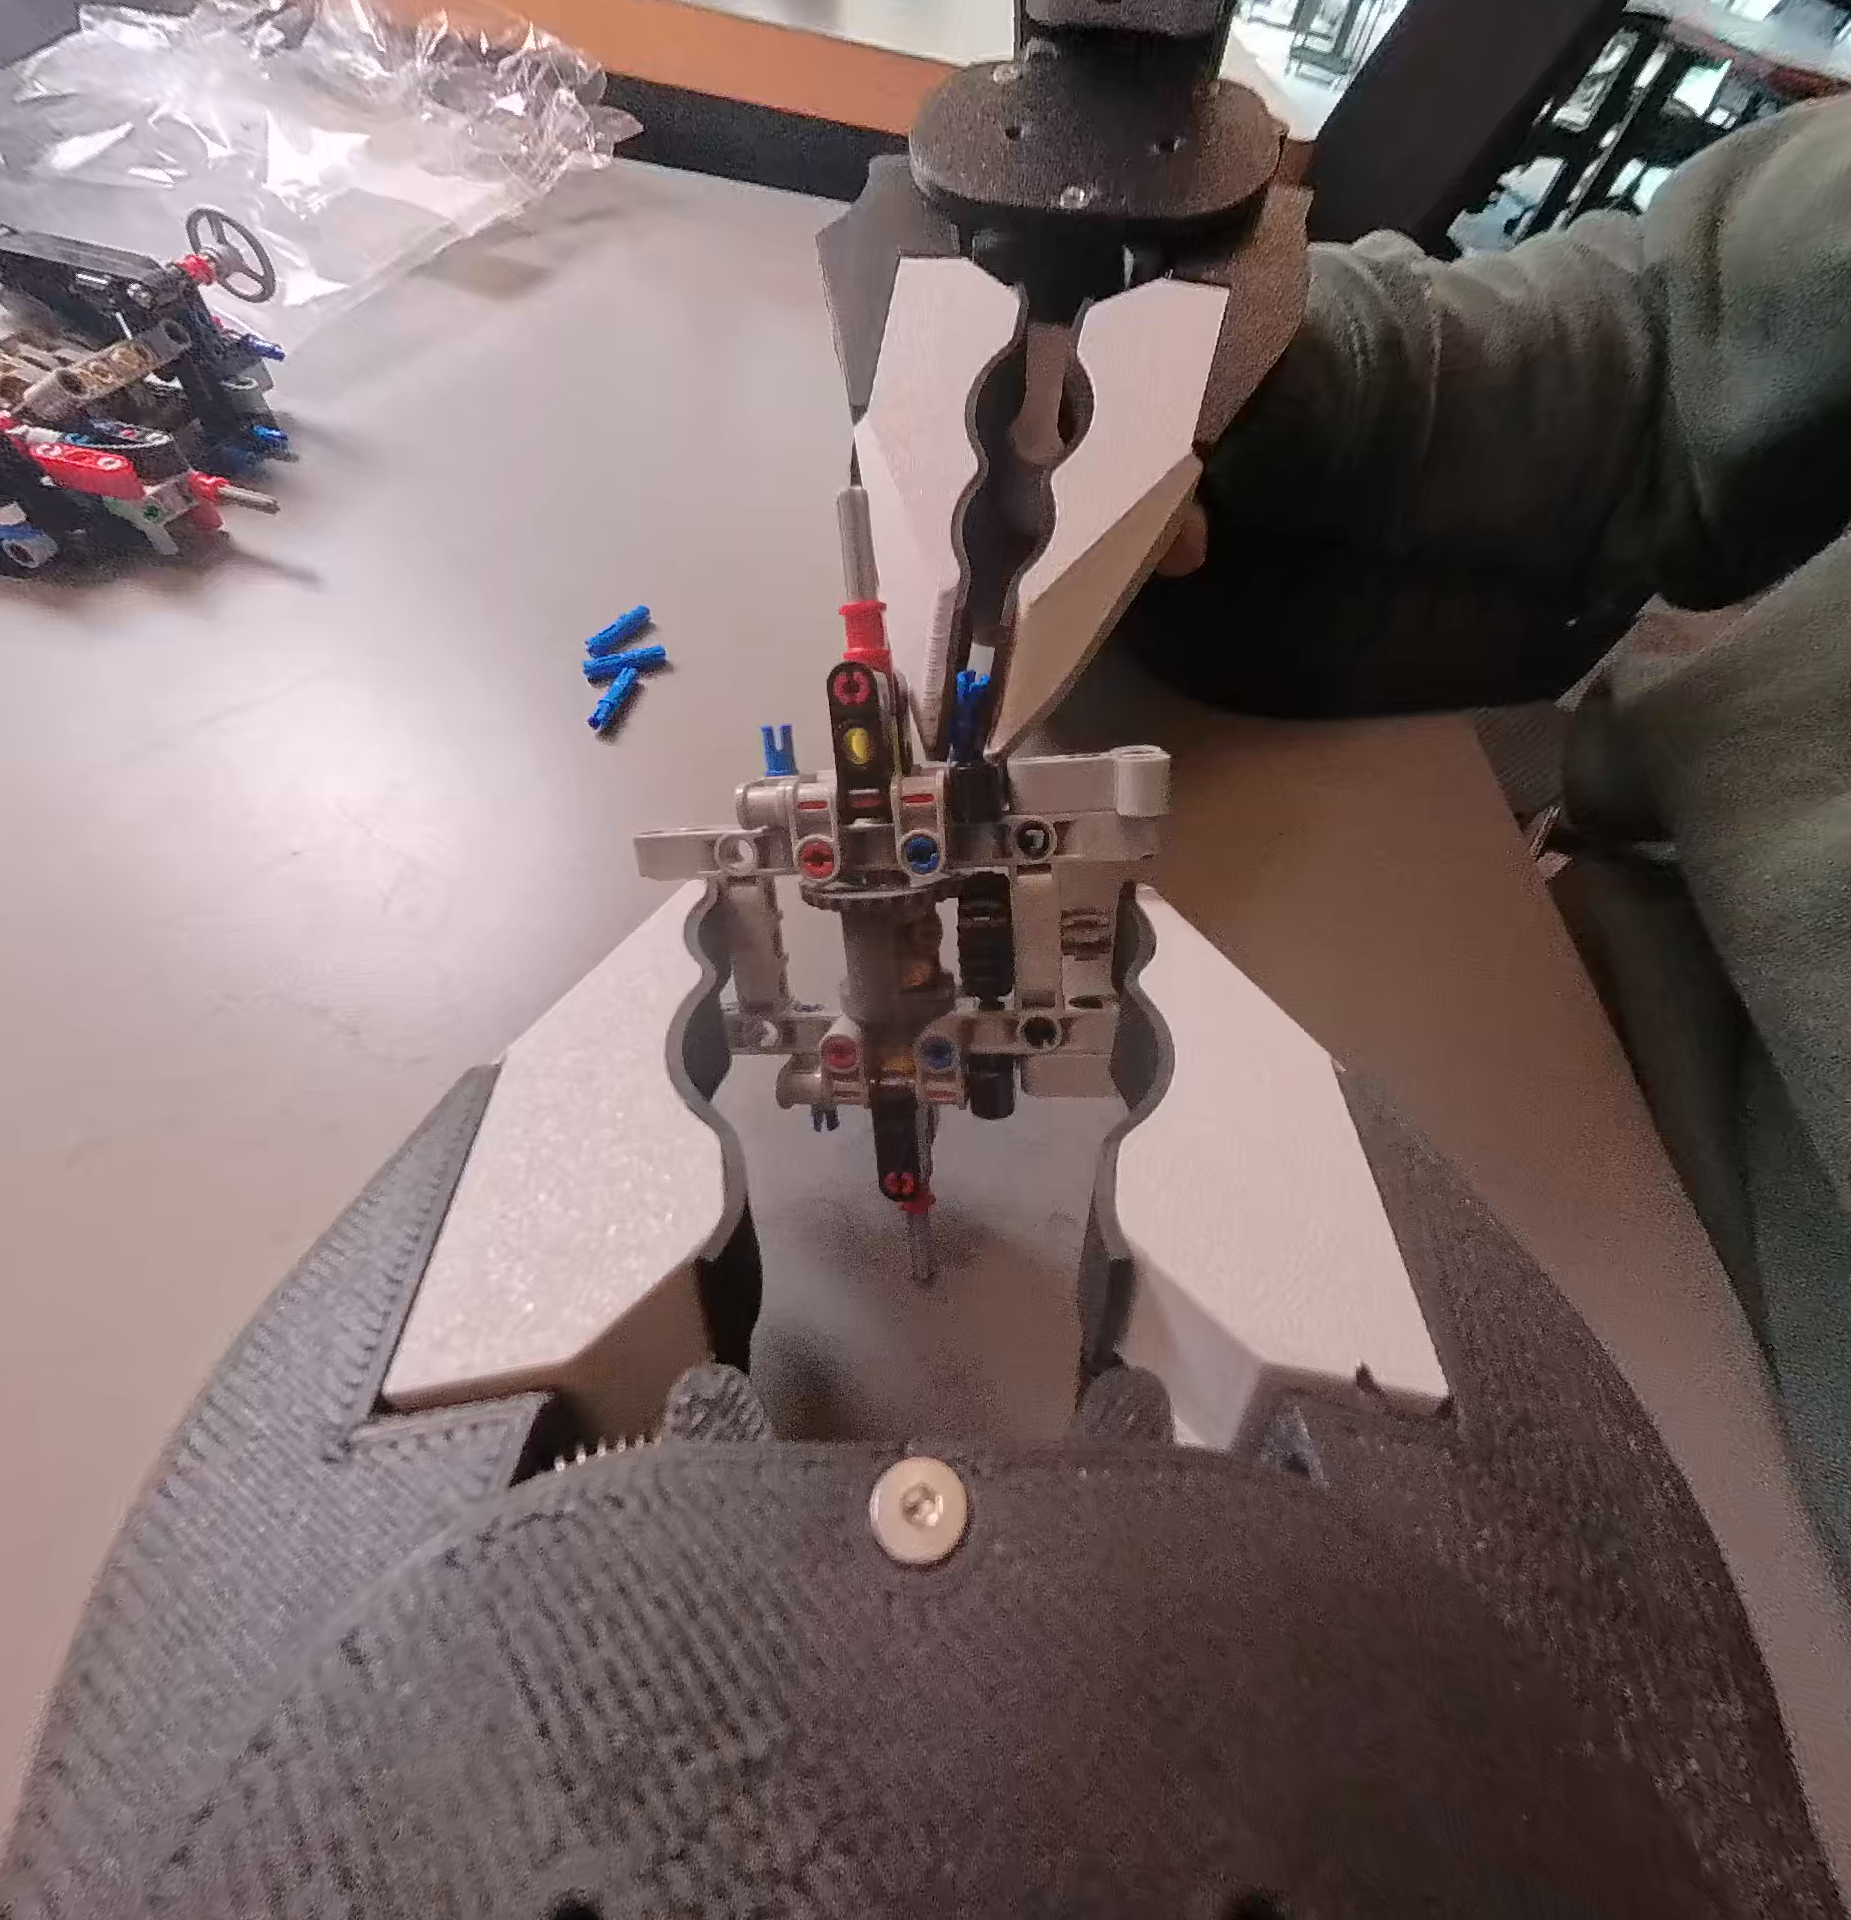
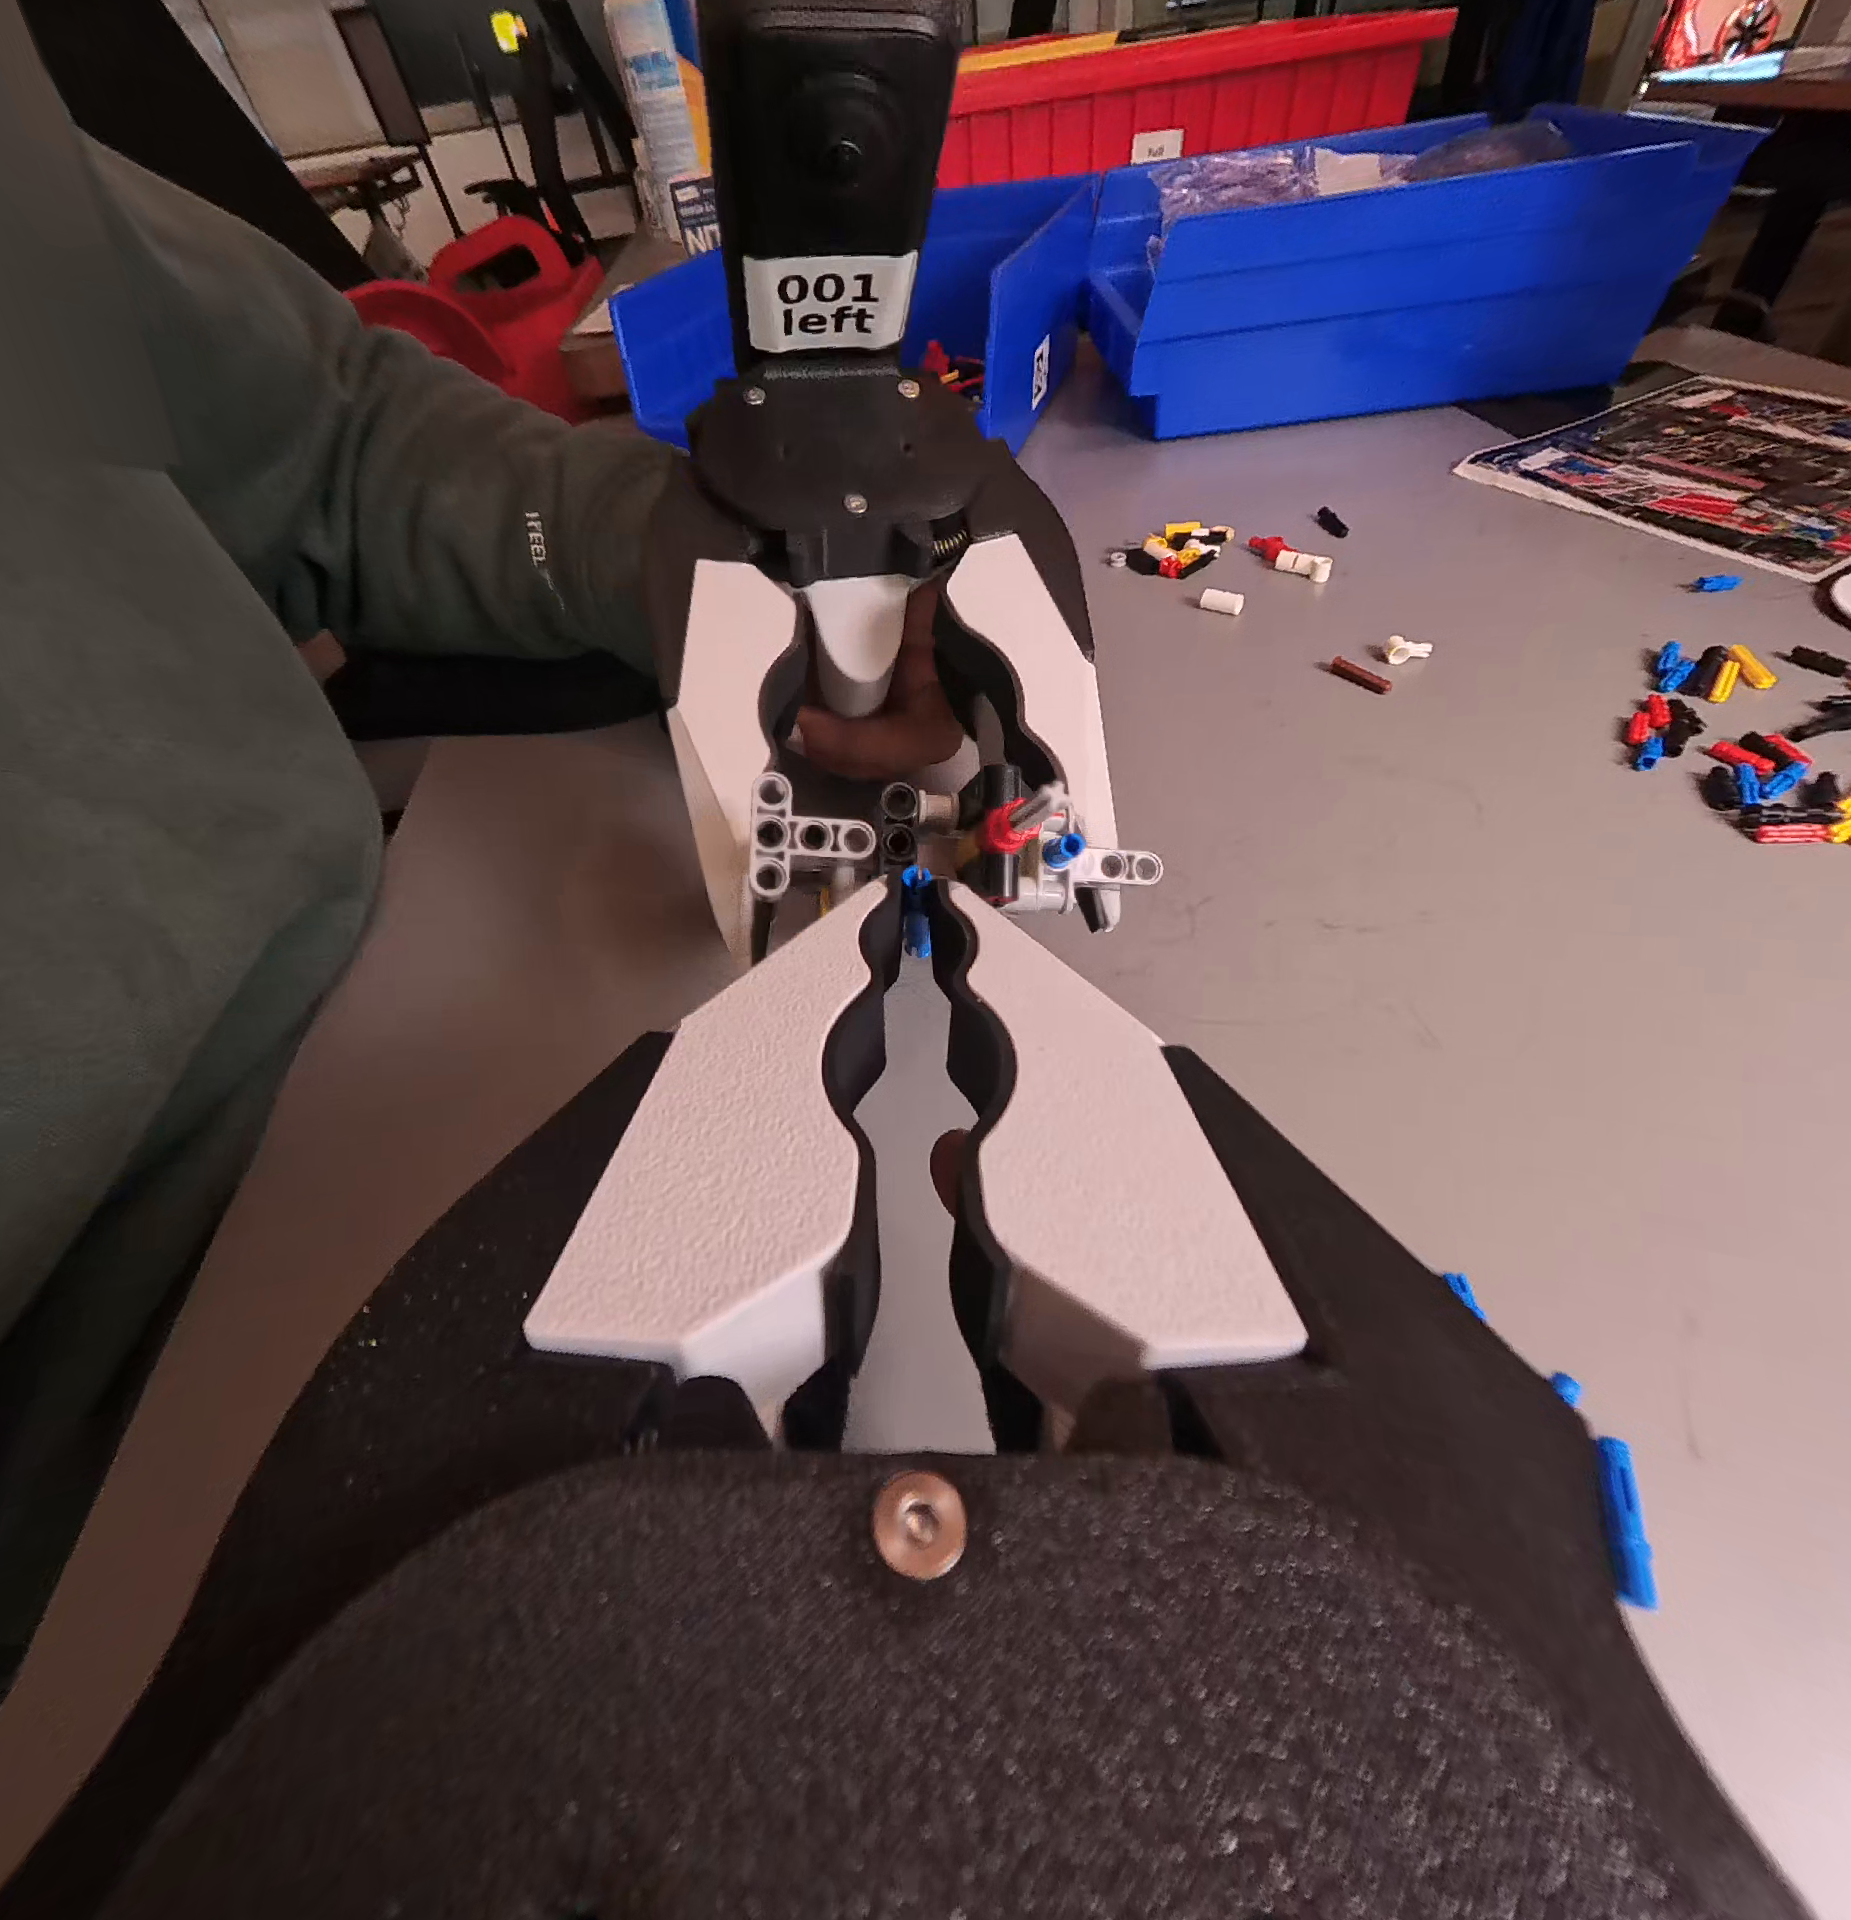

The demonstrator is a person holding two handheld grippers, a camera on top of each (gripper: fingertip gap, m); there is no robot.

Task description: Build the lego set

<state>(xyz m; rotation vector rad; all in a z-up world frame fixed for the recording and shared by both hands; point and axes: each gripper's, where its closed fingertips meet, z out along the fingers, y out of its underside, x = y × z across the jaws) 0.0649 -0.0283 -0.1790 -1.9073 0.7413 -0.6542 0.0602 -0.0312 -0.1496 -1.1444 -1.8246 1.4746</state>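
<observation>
Left hand-held gripper [image 1: 916, 935] clamps grey assembly [image 1: 900, 914]; right hand-held gripper [image 2: 916, 909] pinches blue pin [image 2: 915, 914]; loose pins [image 1: 622, 665] nearby.

Two hand-held grippers [image 2: 916, 914], three loose blue pins [image 1: 622, 665], two blue bins [image 2: 1420, 270]

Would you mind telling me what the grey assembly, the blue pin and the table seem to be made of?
Grey assembly: moulded plastic by its look, smooth with a slight sheen and crisp round holes. Blue pin: likely the same hard plastic, glossy and evenly coloured. Table: probably a laminate top, matt grey with faint scuffs; its core cannot be seen.
</observation>
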